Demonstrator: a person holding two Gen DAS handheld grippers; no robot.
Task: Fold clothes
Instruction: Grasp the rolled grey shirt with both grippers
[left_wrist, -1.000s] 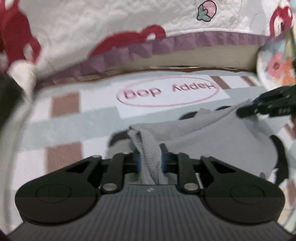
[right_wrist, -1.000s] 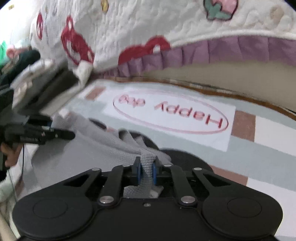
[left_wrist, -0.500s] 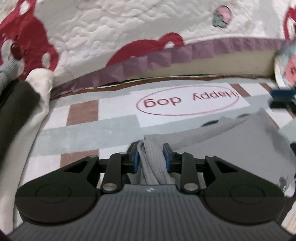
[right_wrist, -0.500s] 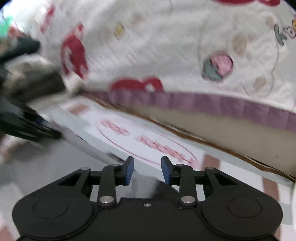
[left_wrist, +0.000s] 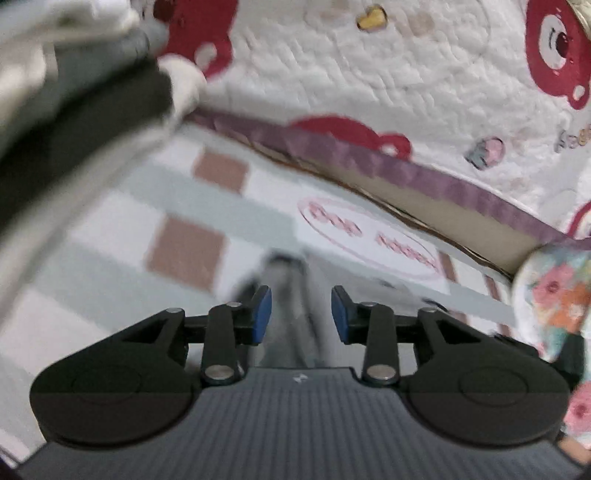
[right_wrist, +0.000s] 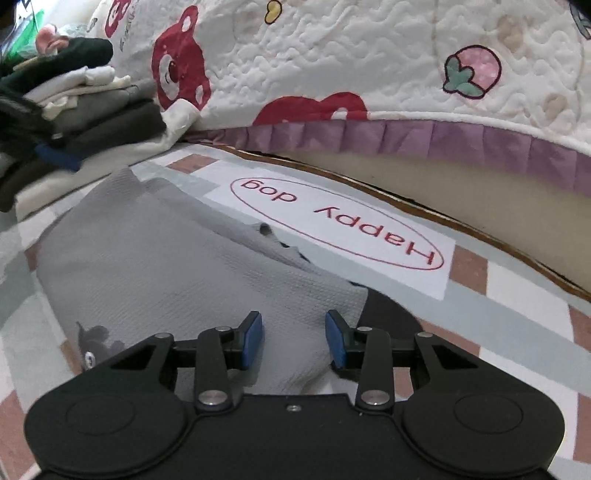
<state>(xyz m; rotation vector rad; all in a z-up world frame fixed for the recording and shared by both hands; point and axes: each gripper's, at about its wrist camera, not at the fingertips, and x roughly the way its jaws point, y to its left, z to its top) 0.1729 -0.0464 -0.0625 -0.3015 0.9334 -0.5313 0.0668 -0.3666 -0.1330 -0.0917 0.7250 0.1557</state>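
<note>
I'm on the floor of a bedroom at home: a checked rug (right_wrist: 517, 354) printed "Happy dog" lies under me, a bed beside it wears a white quilted cover (right_wrist: 369, 55) with red bears, strawberries and a purple frill, and a stack of folded clothes (right_wrist: 92, 110) sits at the rug's edge, a grey garment (right_wrist: 166, 266) spread nearby

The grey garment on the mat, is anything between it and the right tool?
Nothing visible. The right tool hangs just over the grey garment, its jaws opening, pads clear of the cloth. The garment lies on the mat; the stack of folded clothes sits off to the left, out of the way.
</note>
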